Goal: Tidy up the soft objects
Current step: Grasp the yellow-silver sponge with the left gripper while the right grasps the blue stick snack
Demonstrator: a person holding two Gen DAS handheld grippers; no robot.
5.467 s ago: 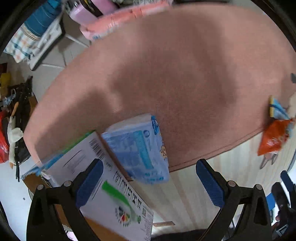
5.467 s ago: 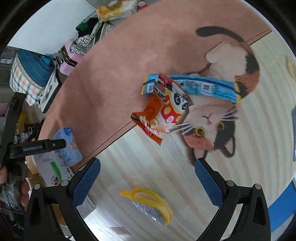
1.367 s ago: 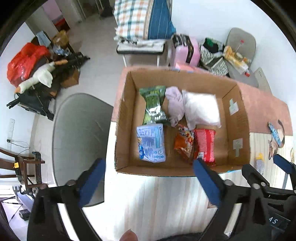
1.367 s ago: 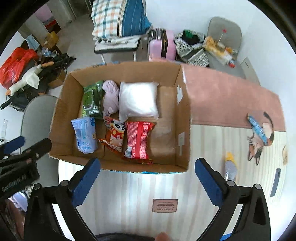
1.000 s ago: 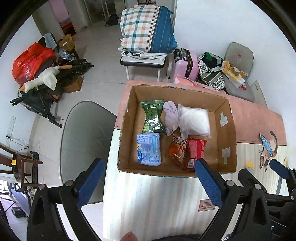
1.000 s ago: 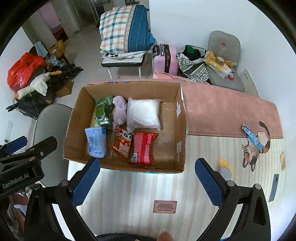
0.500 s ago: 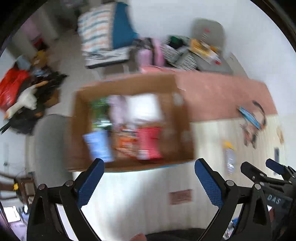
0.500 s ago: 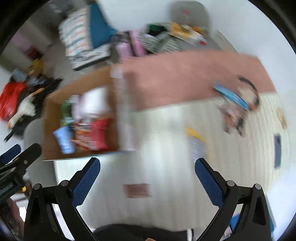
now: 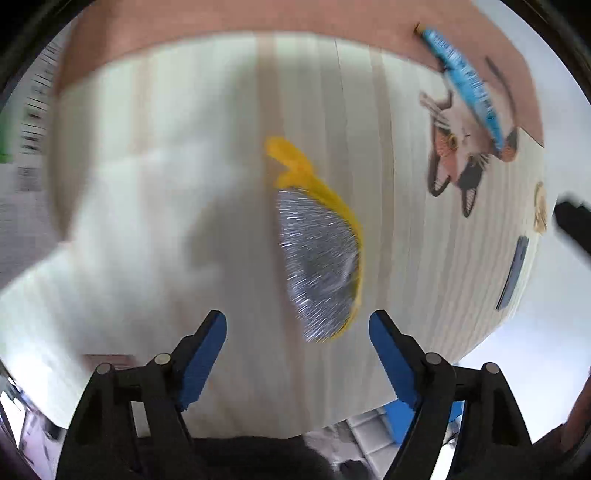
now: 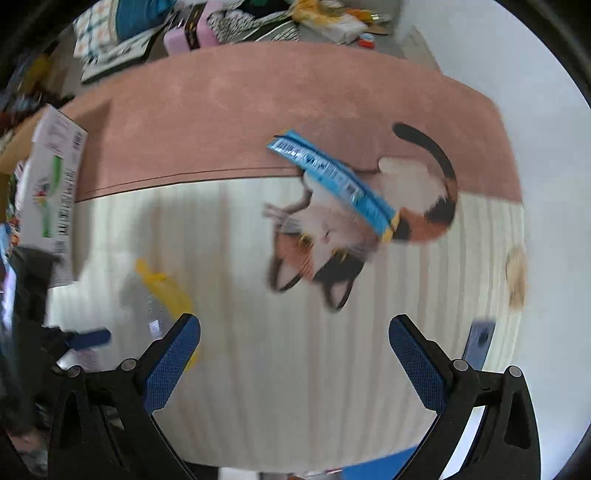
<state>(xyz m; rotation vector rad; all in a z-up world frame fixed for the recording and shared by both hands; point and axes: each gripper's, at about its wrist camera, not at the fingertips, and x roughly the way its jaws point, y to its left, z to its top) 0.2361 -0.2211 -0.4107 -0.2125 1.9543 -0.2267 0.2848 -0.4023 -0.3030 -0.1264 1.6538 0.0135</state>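
Left gripper (image 9: 297,350) wide open, empty, above yellow-edged silver pouch (image 9: 319,266); should straddle its middle before closing. Right gripper (image 10: 293,354) agape, holding nothing

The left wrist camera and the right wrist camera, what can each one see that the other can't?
Only the left wrist view shows the silver face of the yellow-rimmed pouch up close, right ahead of the open left gripper. Only the right wrist view shows the white printed box at the left, the room clutter behind the mat, and the open right gripper. Both show the pouch, the long blue packet lying across the cat picture, and the pink and cream mat.
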